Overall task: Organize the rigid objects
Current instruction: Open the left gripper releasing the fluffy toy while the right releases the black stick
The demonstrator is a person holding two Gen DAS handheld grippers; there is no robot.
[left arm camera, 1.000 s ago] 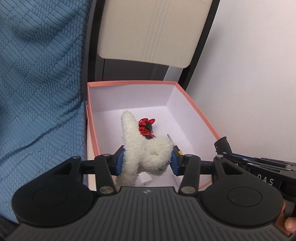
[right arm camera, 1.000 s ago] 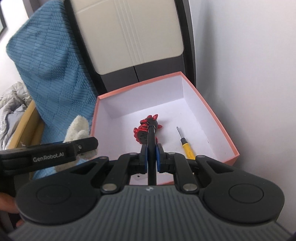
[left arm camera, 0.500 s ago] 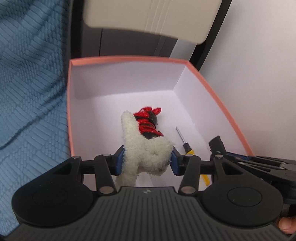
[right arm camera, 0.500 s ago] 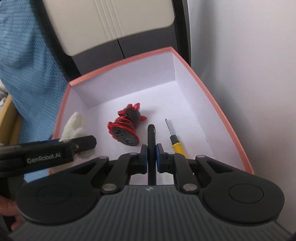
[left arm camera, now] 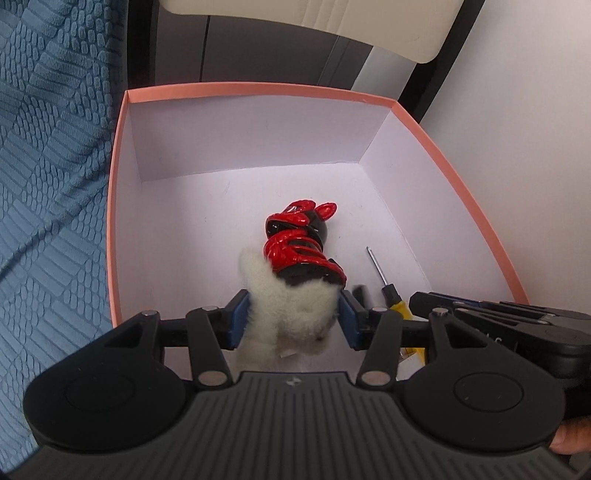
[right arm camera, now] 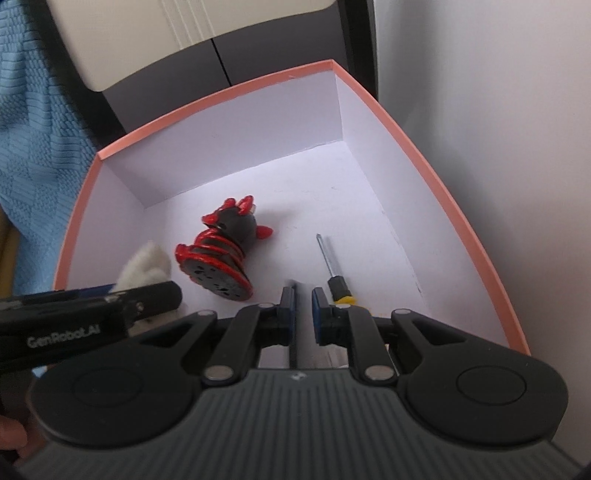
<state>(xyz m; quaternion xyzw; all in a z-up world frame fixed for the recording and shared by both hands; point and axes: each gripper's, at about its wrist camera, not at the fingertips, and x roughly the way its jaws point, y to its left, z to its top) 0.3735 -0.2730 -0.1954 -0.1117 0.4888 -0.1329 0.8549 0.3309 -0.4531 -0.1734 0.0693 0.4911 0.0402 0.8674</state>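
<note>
A pink-rimmed white box point(left arm camera: 258, 88) point(right arm camera: 221, 99) holds a red and black toy point(left arm camera: 295, 243) point(right arm camera: 221, 258) lying on its side. Right of the toy lies a yellow-handled screwdriver point(left arm camera: 380, 273) point(right arm camera: 334, 273). My left gripper point(left arm camera: 293, 314) hangs low inside the box. A white plush toy point(left arm camera: 288, 306) point(right arm camera: 144, 266) sits between its pads, fur touching both; the jaws are opening. My right gripper point(right arm camera: 303, 314) is beside it, near the screwdriver handle. A thin black piece point(right arm camera: 293, 325) shows blurred against its left pad. Bare box floor shows across the rest of that gap.
Blue textured cloth point(left arm camera: 48, 184) point(right arm camera: 37, 129) borders the box on the left. A cream panel point(left arm camera: 295, 22) in a dark frame stands behind it, and a white wall point(left arm camera: 517, 110) runs along its right side. A person's fingertip point(left arm camera: 569, 439) shows at the lower right.
Both grippers have sunk forward into the box, which now fills the views. The black piece no longer fills the right gripper's gap. The plush's ear sits lower between the left pads.
</note>
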